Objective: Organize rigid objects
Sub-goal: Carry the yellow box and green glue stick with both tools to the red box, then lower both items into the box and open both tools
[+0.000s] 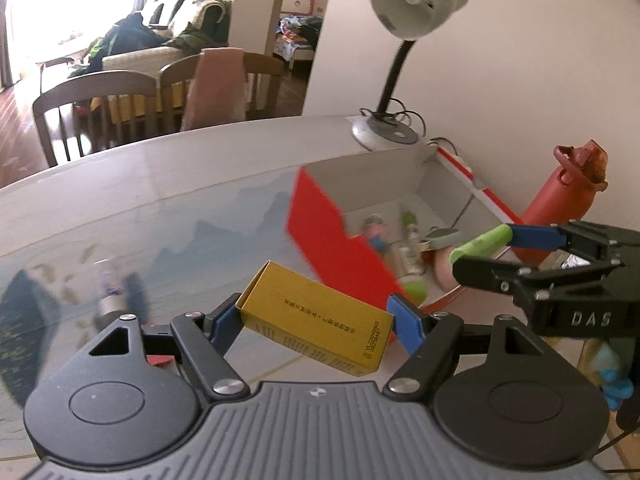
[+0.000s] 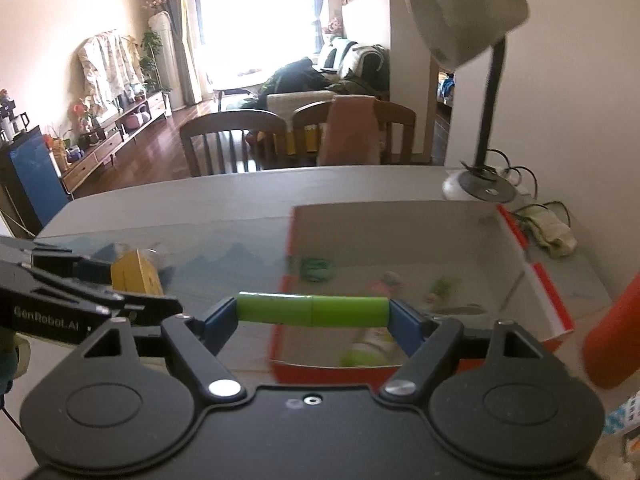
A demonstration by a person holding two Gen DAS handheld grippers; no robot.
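My left gripper (image 1: 318, 322) is shut on a yellow carton (image 1: 316, 318) with black print, held above the table, left of the red box (image 1: 320, 232). My right gripper (image 2: 312, 312) is shut on a green cylinder (image 2: 312, 310), held end to end between the blue pads above the box's near edge. The box is open, white inside, and holds several small items, blurred. In the left wrist view the right gripper (image 1: 516, 248) shows at the right with the green cylinder (image 1: 480, 244). In the right wrist view the left gripper (image 2: 80, 280) and carton (image 2: 136, 274) show at the left.
A grey desk lamp (image 1: 404, 0) stands on the table behind the box, with cables by its base (image 1: 384, 132). A red bottle (image 1: 560, 200) stands right of the box, by the wall. Wooden chairs (image 1: 96, 108) stand beyond the table's far edge. A small cloth (image 2: 552, 232) lies by the wall.
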